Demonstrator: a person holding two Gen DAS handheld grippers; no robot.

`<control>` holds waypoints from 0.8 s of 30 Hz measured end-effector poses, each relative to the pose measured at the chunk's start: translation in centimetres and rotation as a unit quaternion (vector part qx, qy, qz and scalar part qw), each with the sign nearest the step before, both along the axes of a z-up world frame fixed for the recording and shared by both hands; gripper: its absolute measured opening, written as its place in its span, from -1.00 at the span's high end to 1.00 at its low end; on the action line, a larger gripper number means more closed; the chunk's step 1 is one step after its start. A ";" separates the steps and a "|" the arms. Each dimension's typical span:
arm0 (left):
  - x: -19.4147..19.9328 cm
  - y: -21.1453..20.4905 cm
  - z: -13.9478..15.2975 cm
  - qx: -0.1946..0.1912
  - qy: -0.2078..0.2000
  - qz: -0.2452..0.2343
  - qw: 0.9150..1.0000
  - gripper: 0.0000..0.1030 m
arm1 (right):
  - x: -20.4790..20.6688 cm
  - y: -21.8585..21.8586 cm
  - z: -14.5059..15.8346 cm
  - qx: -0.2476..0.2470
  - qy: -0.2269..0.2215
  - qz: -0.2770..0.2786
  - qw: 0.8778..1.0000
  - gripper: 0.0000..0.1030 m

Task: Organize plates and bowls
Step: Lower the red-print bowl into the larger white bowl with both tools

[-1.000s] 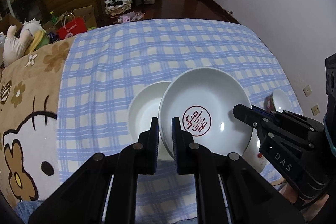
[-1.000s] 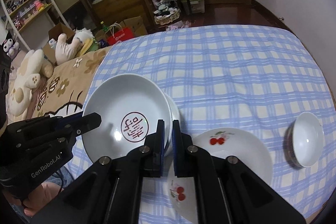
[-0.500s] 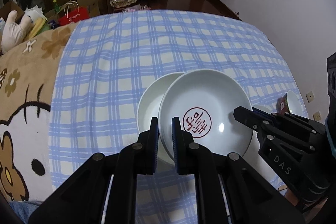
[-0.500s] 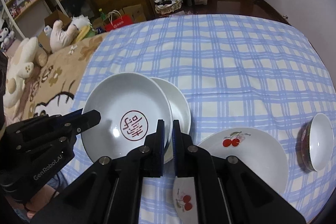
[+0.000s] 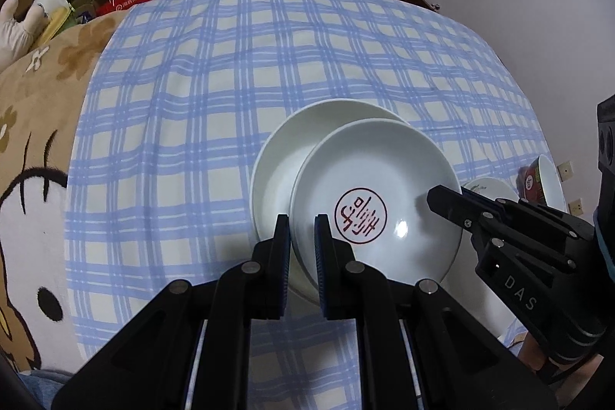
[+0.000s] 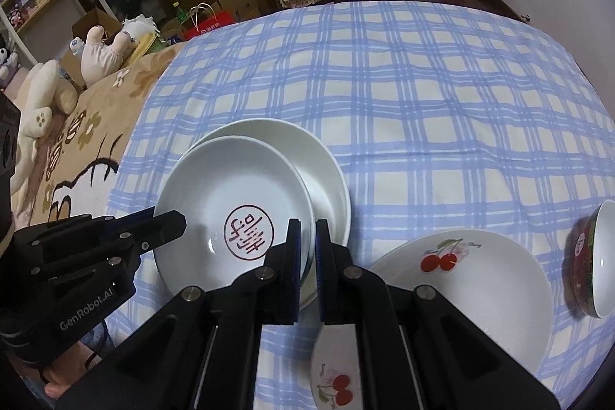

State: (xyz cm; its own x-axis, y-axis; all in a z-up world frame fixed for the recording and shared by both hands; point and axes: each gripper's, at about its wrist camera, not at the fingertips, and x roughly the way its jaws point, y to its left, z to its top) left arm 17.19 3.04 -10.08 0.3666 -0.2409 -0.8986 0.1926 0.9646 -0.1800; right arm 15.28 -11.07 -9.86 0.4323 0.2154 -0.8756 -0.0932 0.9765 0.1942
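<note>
I count three plates, one saucer, one bowl; my left gripper (image 5: 301, 248) and right gripper (image 6: 307, 252) both pinch the red-stamped plate (image 5: 374, 206), face up.

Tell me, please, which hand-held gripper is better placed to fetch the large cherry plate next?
Right, probably. Both grippers are shut on the stamped plate's rim, but the cherry plate lies just beside the right one, on the far side from the left.

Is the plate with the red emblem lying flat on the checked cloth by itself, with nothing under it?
No, the emblem plate overlaps a plain white plate beneath it.
</note>
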 end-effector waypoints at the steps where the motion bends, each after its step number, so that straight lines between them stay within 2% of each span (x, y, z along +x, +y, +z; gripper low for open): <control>1: 0.1 -0.1 0.0 0.002 -0.002 0.000 1.000 0.79 | 0.0 -0.1 0.0 0.000 0.001 0.000 1.000 0.85; 10: 0.9 -0.6 -1.1 0.013 0.018 -0.006 1.000 0.78 | 0.5 0.0 -1.0 -0.019 0.003 0.014 1.000 0.85; 24: 1.3 -1.0 -1.4 0.040 0.006 -0.010 0.999 0.73 | 0.6 0.2 -1.3 -0.025 0.000 0.018 1.000 0.85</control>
State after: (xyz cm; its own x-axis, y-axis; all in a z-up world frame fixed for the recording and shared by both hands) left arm 18.44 2.02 -11.47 0.3509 -0.1762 -0.9197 0.2103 0.9719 -0.1060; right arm 15.87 -10.92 -11.12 0.4252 0.1860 -0.8858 -0.1286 0.9811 0.1443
